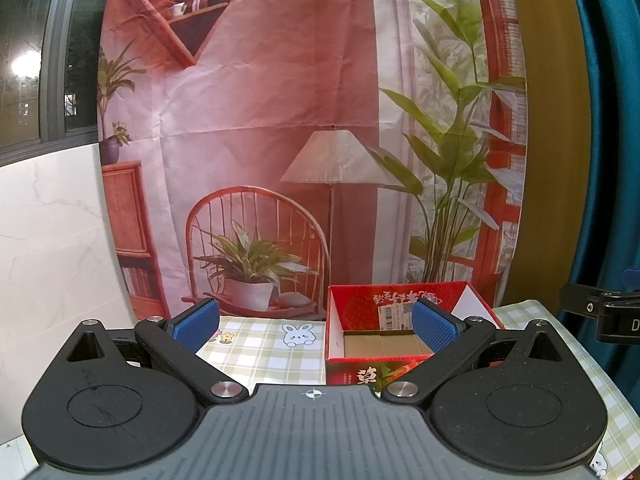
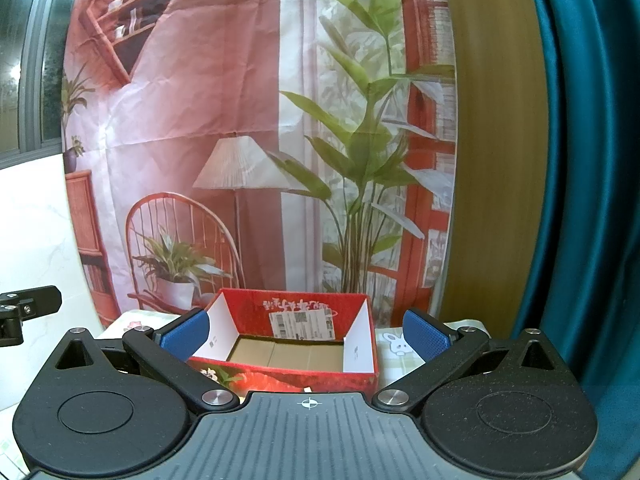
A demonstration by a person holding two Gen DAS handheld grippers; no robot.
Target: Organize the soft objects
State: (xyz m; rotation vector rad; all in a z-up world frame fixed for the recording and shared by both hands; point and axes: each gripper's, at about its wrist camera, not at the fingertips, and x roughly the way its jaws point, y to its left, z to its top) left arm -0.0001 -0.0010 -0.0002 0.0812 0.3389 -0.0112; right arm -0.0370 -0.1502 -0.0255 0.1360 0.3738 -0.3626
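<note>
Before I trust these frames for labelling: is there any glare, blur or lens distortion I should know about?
Left wrist view: strong fisheye bending of the window frame, a bright glare spot on the dark glass, and the red box is sharp. Right wrist view: the same barrel curve on the teal curtain, the box label is too small to read, lighting is even, and there is no motion blur.

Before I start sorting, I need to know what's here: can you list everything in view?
Box: one, red, open-topped, nothing visible inside, on the table, shipping label on inner back wall.
Tablecloth: one, green-and-white check with rabbit prints, under the box.
Backdrop: one, printed pink room scene, behind the table.
Curtain: one, teal, at right.
Soft objects: none in sight.
Left gripper: jaws open, blue pads.
Right gripper: jaws open, blue pads.
</note>
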